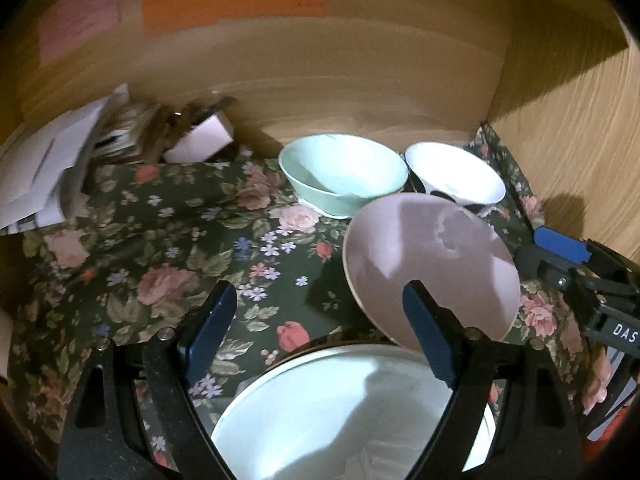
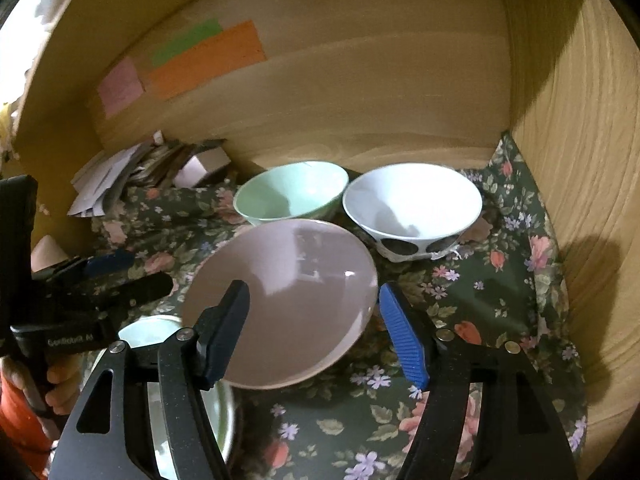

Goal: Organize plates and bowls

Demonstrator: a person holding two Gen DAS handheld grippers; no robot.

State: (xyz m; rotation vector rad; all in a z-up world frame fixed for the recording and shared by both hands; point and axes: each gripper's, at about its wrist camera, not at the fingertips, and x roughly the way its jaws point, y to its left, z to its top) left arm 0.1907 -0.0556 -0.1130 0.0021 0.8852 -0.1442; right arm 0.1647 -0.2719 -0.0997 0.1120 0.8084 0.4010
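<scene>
A pink plate (image 2: 288, 292) lies tilted on the floral cloth (image 2: 480, 304), its near edge over the rim of a large white plate (image 1: 320, 420). My right gripper (image 2: 316, 336) is open: one finger lies over the plate's near part, the other stands beside its right edge. My left gripper (image 1: 320, 334) is open above the white plate with nothing between its fingers. Behind stand a mint-green bowl (image 1: 344, 172) and a white bowl with black spots (image 1: 456, 176), both upright and side by side. The right gripper (image 1: 532, 254) shows at the pink plate's (image 1: 424, 256) right edge in the left wrist view.
Wooden walls (image 2: 580, 160) close in the back and right of the shelf. Papers and small boxes (image 1: 120, 140) are heaped at the back left. Coloured sticky notes (image 2: 204, 60) are on the back wall. A hand (image 2: 60, 380) holds the left gripper (image 2: 132, 276).
</scene>
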